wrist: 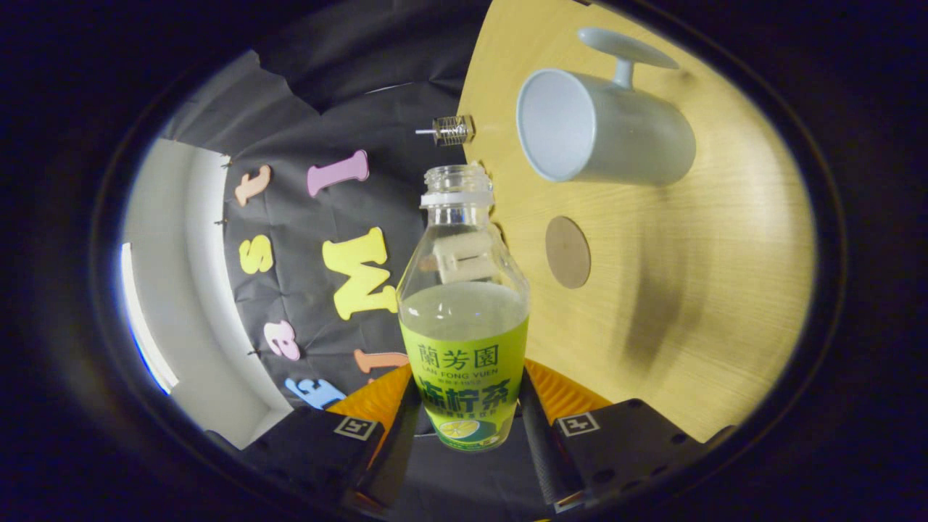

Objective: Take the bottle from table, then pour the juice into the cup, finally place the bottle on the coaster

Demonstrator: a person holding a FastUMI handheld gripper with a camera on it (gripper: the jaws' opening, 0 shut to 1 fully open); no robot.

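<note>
My gripper (467, 406) is shut on the bottle (464, 312), a clear uncapped bottle with a green label and pale juice up to about half its height. Both fingers press on its lower sides. The whole view is rolled sideways, so the wooden table (689, 304) stands like a wall beyond the bottle. The white cup (605, 130), with a handle, stands on that table beyond the bottle's mouth, its open top facing the bottle side. A round brown coaster (568, 251) lies on the table between the bottle's shoulder and the cup.
A small clear ribbed object (451, 130), perhaps the bottle's cap, sits at the table's far edge beyond the bottle's mouth. The booth's black cloth wall (304, 210) and a pale wall (174, 290) lie on the side away from the table.
</note>
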